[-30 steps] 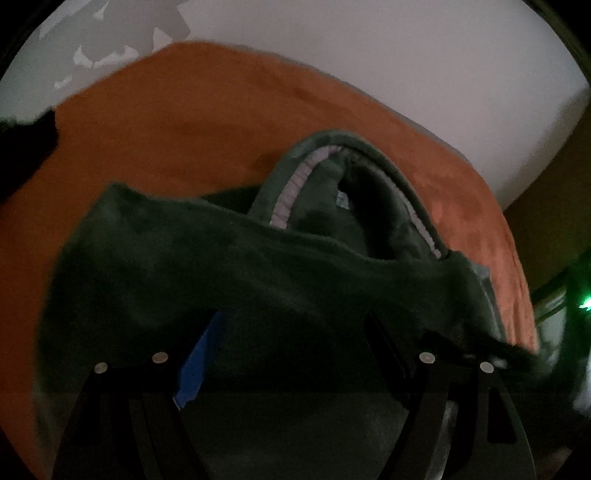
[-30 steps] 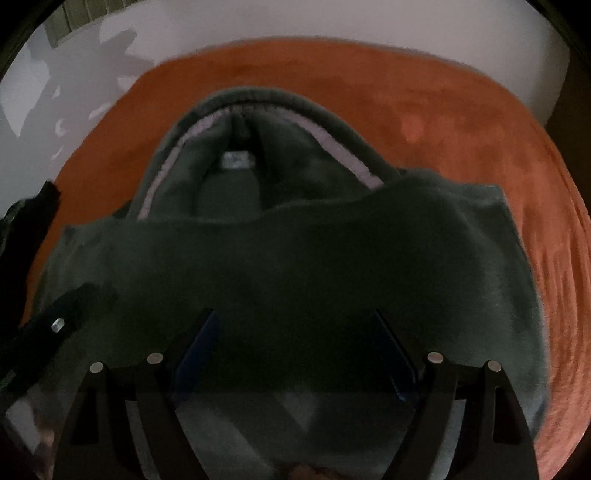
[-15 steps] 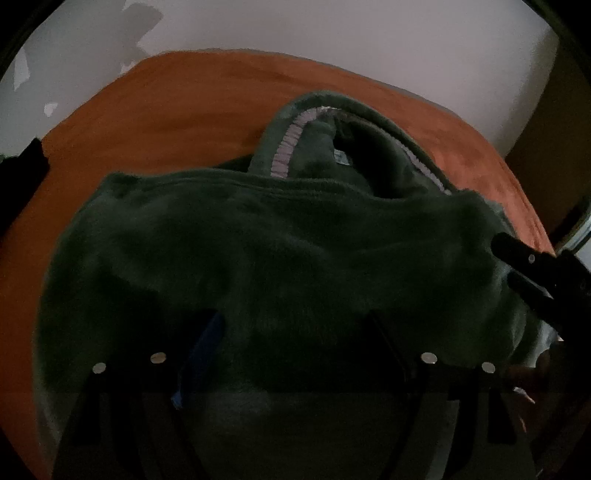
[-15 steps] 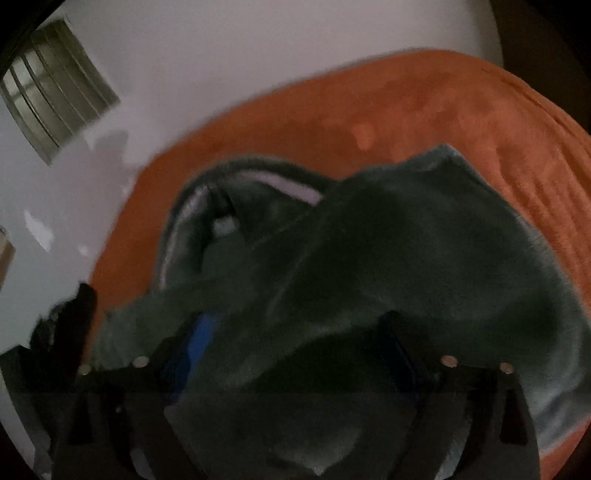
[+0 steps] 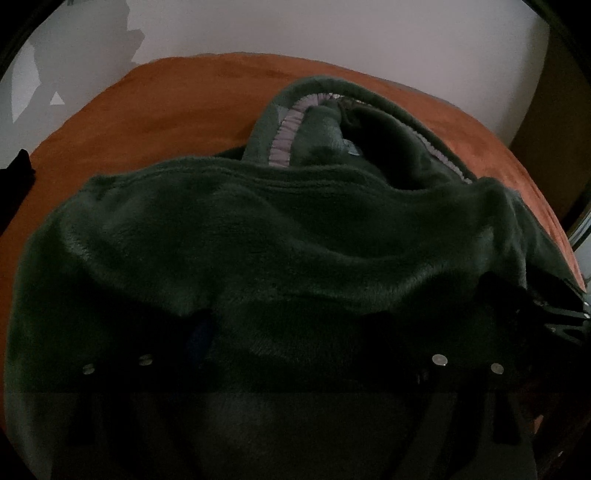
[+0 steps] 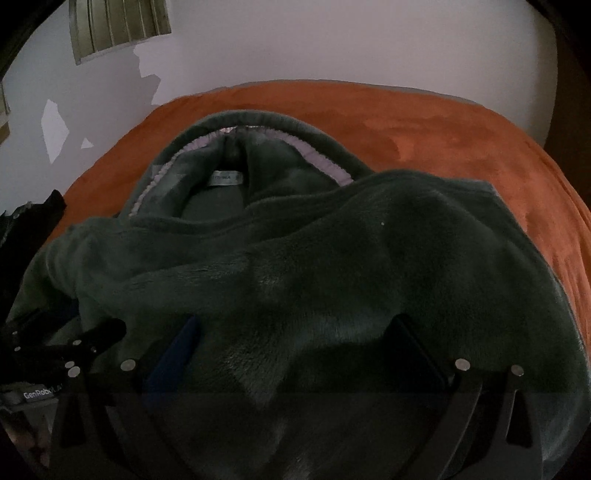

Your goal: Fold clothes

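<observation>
A dark green fleece garment (image 5: 295, 229) lies on an orange bedspread (image 5: 166, 103), its lower part folded up over the body. Its hood (image 5: 332, 122), edged in pale lilac, points away from me. My left gripper (image 5: 288, 325) is low over the near fold, its jaws opening, and fabric drapes over its dim fingertips. The right wrist view shows the same garment (image 6: 332, 266), its hood (image 6: 240, 166) and a neck label (image 6: 223, 179). My right gripper (image 6: 295, 328) has its jaws opening very wide, with loose fleece lying between them and not pinched. The two grippers are side by side.
A black item (image 6: 37, 218) lies at the bed's left edge. A white wall stands behind the bed, with a vent (image 6: 118, 26) high on it. Dark furniture (image 5: 546, 129) stands at the right. Bare orange bedspread (image 6: 443, 129) stretches beyond the hood and to the right.
Both grippers have sunk toward the bed and their jaws have spread wider. The folded fleece has settled flatter over the garment. The right view, tilted half a second ago, is level again.
</observation>
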A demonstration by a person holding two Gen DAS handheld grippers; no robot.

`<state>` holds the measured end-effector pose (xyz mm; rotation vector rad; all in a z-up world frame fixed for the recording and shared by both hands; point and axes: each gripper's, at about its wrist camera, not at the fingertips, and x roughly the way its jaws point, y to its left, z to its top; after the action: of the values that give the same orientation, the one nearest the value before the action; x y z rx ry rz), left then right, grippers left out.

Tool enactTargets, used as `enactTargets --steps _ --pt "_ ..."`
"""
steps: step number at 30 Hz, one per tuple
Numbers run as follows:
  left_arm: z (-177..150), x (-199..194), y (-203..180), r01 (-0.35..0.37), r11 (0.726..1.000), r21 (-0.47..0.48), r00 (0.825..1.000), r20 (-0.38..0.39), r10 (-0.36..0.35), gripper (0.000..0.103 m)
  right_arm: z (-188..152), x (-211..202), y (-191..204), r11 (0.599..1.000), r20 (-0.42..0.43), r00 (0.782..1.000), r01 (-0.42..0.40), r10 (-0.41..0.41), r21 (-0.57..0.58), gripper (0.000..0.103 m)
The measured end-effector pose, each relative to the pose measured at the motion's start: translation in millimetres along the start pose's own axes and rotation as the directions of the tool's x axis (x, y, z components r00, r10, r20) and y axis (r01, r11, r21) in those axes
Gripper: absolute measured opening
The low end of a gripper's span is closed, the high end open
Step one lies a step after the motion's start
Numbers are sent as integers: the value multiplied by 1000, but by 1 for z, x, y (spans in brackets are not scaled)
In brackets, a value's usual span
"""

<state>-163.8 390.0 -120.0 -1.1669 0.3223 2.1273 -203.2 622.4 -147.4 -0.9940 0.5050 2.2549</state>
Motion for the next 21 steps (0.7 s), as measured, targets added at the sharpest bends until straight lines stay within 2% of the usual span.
enactTargets --steps 2,4,6,7,9,11,15,18,21 --pt "4 -9 -4 -31 999 9 999 -12 31 89 3 -12 1 1000 17 1000 4 -4 6 103" --pt "11 -31 -9 4 1000 -6 1000 24 -4 89 9 -36 4 1000 110 994 -9 8 11 103" --pt "22 -54 -17 47 999 3 994 104 -47 89 19 -64 12 1000 230 973 -17 18 -5 103" --pt "27 -65 -21 67 998 9 987 143 -68 89 27 -71 16 1000 261 965 -27 26 -2 103" --pt "38 -71 -23 35 999 15 977 209 -38 89 47 -74 20 998 274 960 -61 49 35 103" --pt "44 -57 -16 16 1000 -7 984 179 -14 89 59 -57 19 991 217 975 -74 47 115 103" --pt "41 9 3 -5 999 -35 1000 9 5 89 54 -17 13 974 92 996 -39 19 222 103" --pt "35 25 -2 -33 999 23 999 18 33 89 35 18 11 976 -22 999 -26 32 216 103" --pt "35 32 -6 -59 997 46 998 17 58 89 24 36 16 994 -49 999 5 1 113 103"
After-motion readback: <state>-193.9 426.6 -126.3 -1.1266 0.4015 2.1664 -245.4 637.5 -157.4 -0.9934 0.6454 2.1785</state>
